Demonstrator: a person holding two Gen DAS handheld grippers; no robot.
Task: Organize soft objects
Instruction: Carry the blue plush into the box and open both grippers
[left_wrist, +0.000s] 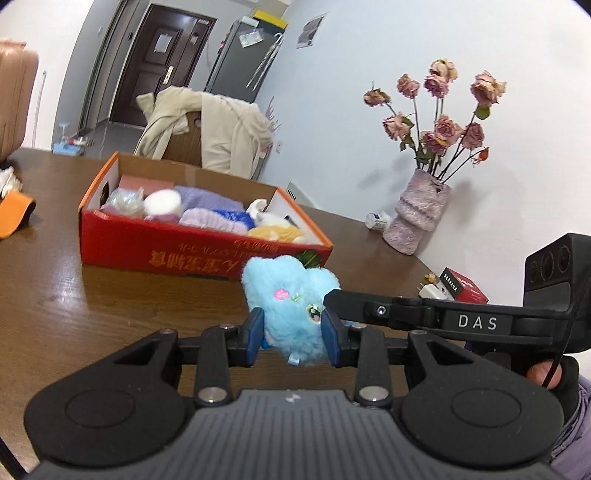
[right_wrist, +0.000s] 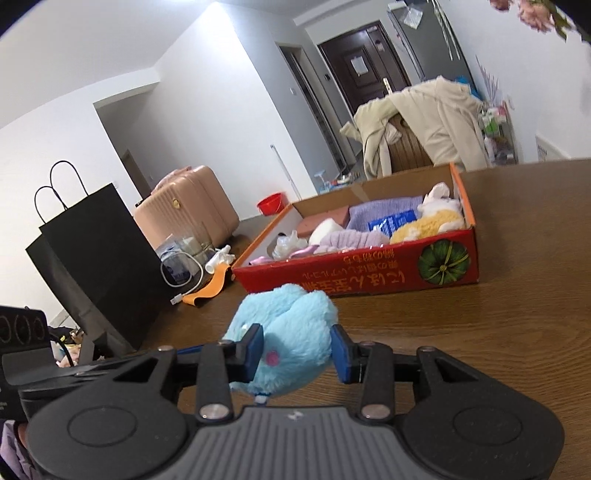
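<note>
Plainly, one brown wooden surface (left_wrist: 66, 302) carries everything. One red box (left_wrist: 192, 254), open on top, stands on it, with an orange rim and gold lettering on its side; it shows in the right view too (right_wrist: 369, 275), bearing a green melon picture at one end. Inside the box lie several soft things: two purple knits (left_wrist: 207, 201), one yellow plush (left_wrist: 273, 232), one white plush (left_wrist: 264, 214), one white round piece (left_wrist: 162, 203) and one blue packet (left_wrist: 232, 218). Beyond the box stands one chair draped with a cream jacket (left_wrist: 221, 129). One black paper bag (right_wrist: 92, 258) and one pink suitcase (right_wrist: 188, 206) sit at the far left side. One purple vase (left_wrist: 417, 210) holds nine dried pink roses (left_wrist: 443, 125).

One blue plush (left_wrist: 291, 314) is the task's thing: fluffy, pale blue, rounded, with a pink cheek spot and a glittery eye, and a small tag below. It is off the surface, just before the box's near wall, seen also from the right (right_wrist: 288, 328).

Two tongs hold it together. The left tongs (left_wrist: 293, 338) press their blue pads into its fur on both sides. The right tongs (right_wrist: 297, 354) grip it likewise, reaching in from the right side of the left view and pointing slightly downward. One gloved hand (left_wrist: 554, 373) shows behind them.
</note>
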